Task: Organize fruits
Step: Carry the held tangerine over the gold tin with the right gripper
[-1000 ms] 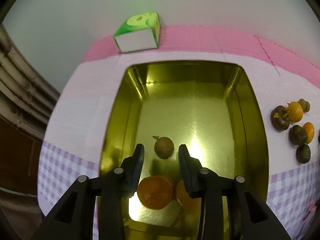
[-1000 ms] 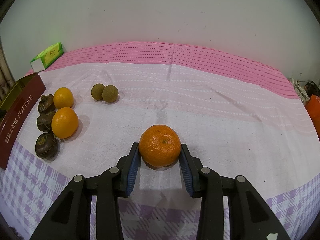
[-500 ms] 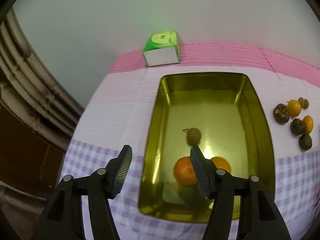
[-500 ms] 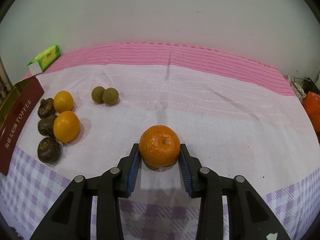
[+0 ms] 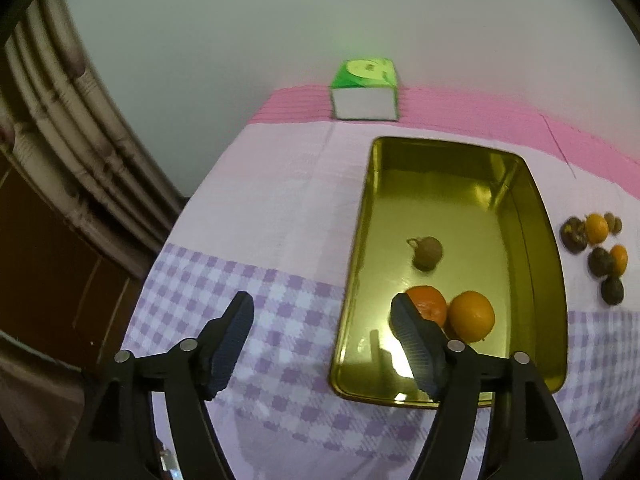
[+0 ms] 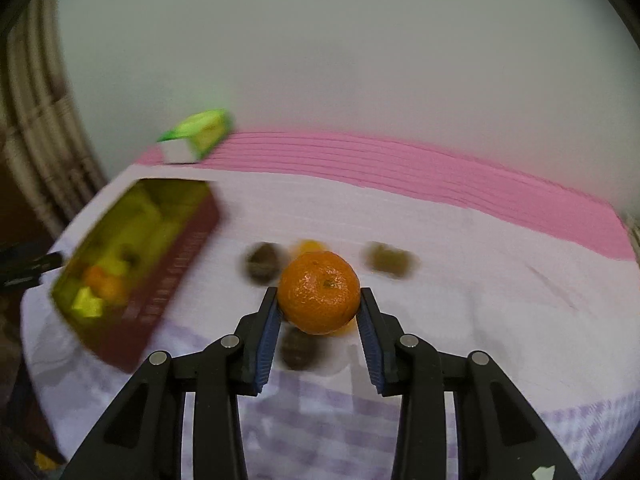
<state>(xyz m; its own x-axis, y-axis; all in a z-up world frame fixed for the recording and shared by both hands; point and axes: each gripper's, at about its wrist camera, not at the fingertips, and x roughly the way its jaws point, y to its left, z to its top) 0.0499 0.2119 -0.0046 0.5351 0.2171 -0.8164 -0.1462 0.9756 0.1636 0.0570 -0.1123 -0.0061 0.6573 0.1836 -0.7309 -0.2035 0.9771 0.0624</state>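
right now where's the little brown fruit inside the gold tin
In the left wrist view, the brown fruit lies mid-floor in the gold tin, beyond the two oranges at its near end.

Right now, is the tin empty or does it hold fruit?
Not empty. The tin holds three fruits: a tangerine, an orange and a small brown fruit. Most of its floor is bare.

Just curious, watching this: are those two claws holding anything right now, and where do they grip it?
The right gripper clamps a mandarin by its two sides. The left gripper holds nothing; its jaws are opening.
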